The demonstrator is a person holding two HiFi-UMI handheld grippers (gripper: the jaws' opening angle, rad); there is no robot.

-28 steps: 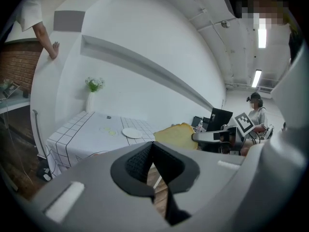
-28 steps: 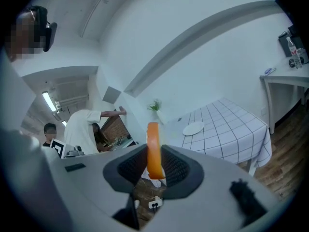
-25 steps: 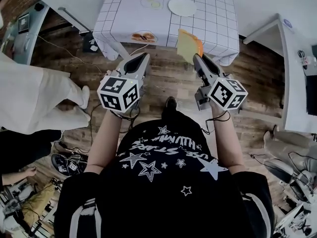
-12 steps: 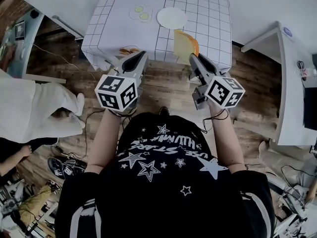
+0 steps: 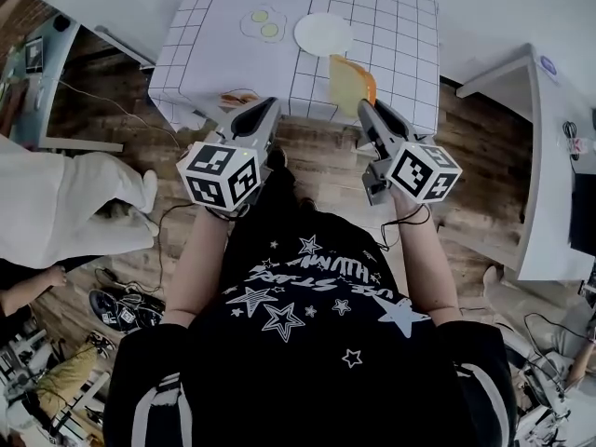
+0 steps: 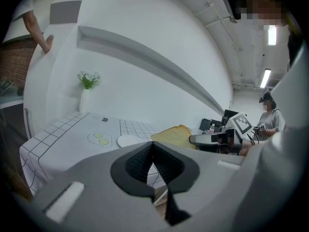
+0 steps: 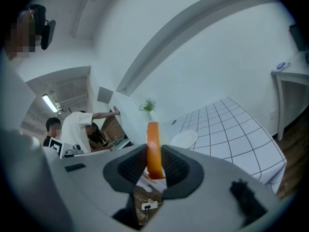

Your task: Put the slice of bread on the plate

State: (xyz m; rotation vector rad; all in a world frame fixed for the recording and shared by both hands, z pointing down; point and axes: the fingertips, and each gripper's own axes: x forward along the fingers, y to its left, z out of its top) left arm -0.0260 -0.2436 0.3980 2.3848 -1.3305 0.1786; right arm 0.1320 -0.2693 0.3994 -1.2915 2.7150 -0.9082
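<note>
My right gripper (image 5: 366, 112) is shut on a slice of bread (image 5: 351, 84) with an orange crust, held upright on its edge above the near edge of the grid-cloth table (image 5: 391, 26). In the right gripper view the bread (image 7: 153, 149) stands between the pads, with the round white plate (image 7: 183, 139) beyond it. That plate (image 5: 323, 33) lies on the table, just past the bread. My left gripper (image 5: 264, 112) is shut and holds nothing. It hovers at the table's near left edge. From the left gripper view I see the bread (image 6: 175, 135) and the plate (image 6: 128, 140).
Two fried eggs (image 5: 263, 24) lie left of the plate. A small dish with food (image 5: 238, 97) sits at the table's near left corner. A flower vase (image 6: 87, 88) stands at the table's far end. A person in white (image 5: 74, 194) is at the left, a white side table (image 5: 549, 156) at the right.
Both grippers have come closer to the table. The bread, earlier over the floor before the table's edge, now hangs over that near edge, nearer the plate.
</note>
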